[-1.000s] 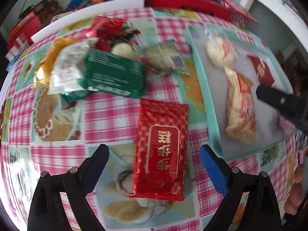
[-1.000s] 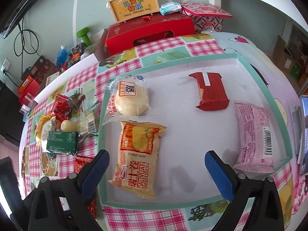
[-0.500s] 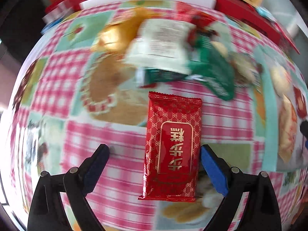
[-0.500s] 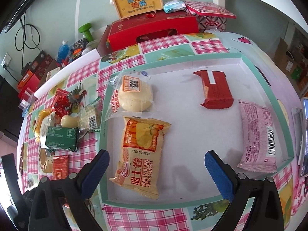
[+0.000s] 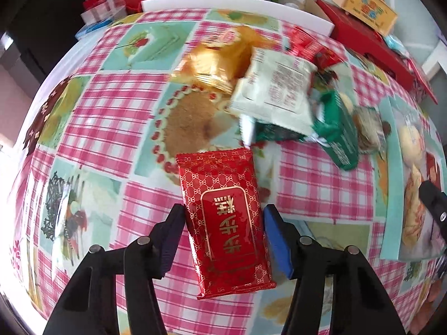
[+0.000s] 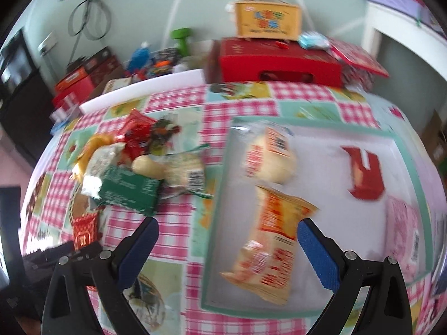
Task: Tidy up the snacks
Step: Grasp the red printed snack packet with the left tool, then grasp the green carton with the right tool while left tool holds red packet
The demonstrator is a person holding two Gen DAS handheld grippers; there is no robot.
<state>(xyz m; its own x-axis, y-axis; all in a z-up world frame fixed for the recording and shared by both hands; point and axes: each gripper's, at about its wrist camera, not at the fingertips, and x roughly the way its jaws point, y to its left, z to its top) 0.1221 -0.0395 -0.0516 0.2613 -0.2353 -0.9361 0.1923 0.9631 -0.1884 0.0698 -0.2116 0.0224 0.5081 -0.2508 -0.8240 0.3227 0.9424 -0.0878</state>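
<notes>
A round table under a pink-checked picture tablecloth (image 5: 111,103) carries everything. On it lie a heap of mixed snack packets (image 5: 282,89), a red gold-lettered foil packet (image 5: 226,217) and a shallow mint-rimmed white tray (image 6: 220,195).

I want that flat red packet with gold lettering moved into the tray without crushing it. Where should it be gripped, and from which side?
Grip the red packet across its narrow width at mid-length, coming from above. It lies flat on the tablecloth with both long edges free. The left gripper already straddles it there, its jaws having just been closing on those edges.

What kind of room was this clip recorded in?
Probably a home living or dining room: a pink checked tablecloth with cake pictures, red gift boxes against the wall, a green dumbbell among floor clutter.
</notes>
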